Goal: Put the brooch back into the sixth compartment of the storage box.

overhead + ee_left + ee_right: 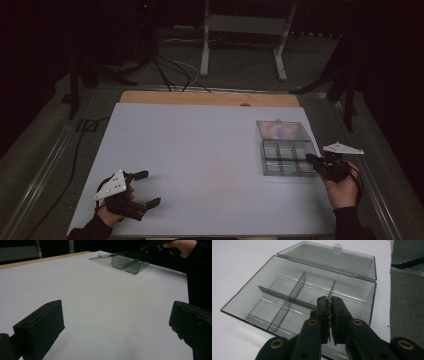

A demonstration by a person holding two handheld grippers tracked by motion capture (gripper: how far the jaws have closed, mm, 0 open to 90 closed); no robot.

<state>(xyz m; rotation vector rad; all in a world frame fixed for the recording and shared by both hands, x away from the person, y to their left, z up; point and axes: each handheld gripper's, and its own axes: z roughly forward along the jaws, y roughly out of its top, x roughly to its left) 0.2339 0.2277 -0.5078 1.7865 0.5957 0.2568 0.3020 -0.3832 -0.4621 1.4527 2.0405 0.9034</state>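
White desk: clear box, lid open, centre-right; right tool pressed together at its near right corner; left tool spread, lower left, well apart.

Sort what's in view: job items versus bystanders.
In the job:
box, lid open
right gripper, shut over the box
left gripper, open

Bystanders:
table
white frame
floor cables

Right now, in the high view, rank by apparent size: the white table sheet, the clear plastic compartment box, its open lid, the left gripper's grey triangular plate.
1. White table sheet.
2-3. Clear plastic compartment box and open lid: look alike.
4. Grey triangular plate.
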